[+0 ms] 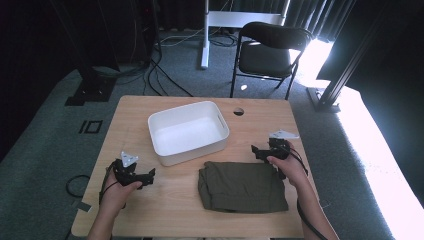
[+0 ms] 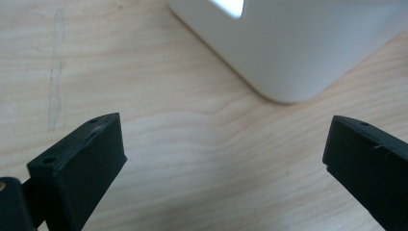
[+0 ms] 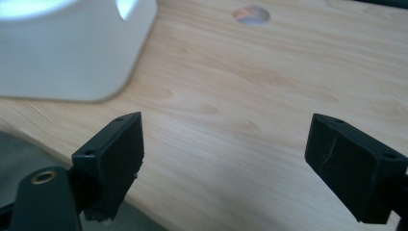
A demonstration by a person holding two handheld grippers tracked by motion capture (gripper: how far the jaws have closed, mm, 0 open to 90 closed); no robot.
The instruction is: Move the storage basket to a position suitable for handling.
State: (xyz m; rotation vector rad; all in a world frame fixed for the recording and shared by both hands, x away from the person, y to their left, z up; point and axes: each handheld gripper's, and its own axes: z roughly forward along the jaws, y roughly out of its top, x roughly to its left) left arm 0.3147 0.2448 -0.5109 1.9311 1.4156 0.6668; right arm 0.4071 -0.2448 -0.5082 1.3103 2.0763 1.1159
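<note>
The folded olive garment (image 1: 242,186) lies flat on the near half of the bench (image 1: 175,210), just in front of the white bin (image 1: 188,131), its near right corner close to the garment's far edge without clearly touching it. The garment's long axis runs left to right across the bench. The right claw (image 1: 260,150) hovers just past the garment's far right corner, so the cloth lies toward the person and slightly to the left of it; this hand is much the nearer. The left claw (image 1: 149,175) sits well apart from the garment's left edge, with bare bench between, and the cloth lies to its right.

Both claws stand wide, holding nothing. The left gripper view looks along its spread jaws at bare wood and a rounded corner of the bin (image 2: 298,43), with no cloth ahead. The right gripper view shows the bin's wall (image 3: 67,57) at upper left, the round hole in the bench (image 3: 251,14) beyond, and a dark grey-green patch at the lower left edge that is probably the garment. The high view alone gives the garment's whole outline and how each hand sits against it
</note>
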